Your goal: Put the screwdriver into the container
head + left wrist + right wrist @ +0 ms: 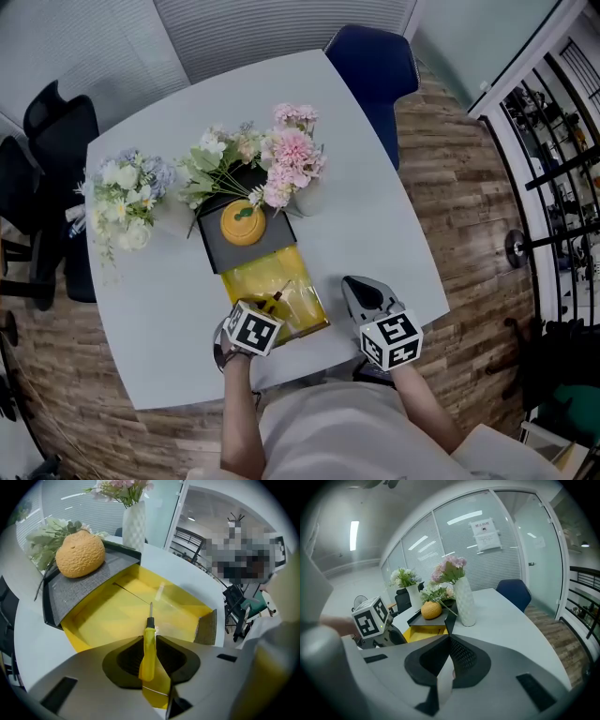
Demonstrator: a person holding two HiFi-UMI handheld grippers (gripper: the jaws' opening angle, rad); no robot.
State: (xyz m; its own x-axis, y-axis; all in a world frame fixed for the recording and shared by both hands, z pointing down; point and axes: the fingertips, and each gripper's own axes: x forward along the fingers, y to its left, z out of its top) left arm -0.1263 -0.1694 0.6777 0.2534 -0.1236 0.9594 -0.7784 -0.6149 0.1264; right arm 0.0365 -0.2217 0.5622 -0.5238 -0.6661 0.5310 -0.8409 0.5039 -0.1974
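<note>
A screwdriver (149,649) with a yellow handle and a thin metal shaft stands between the jaws of my left gripper (150,637), which is shut on the handle. Its tip points down into the open yellow container (108,616). In the head view my left gripper (272,309) hangs over the near end of the yellow container (281,279). My right gripper (349,281) rests to the right of the container, above the white table (375,234). In the right gripper view the right gripper (450,638) is shut with nothing in it.
A black lid bearing an orange ball (243,223) lies just behind the container. A white vase of pink flowers (292,159) and a pale bouquet (127,192) stand further back. A blue chair (375,56) and a black chair (56,122) flank the table.
</note>
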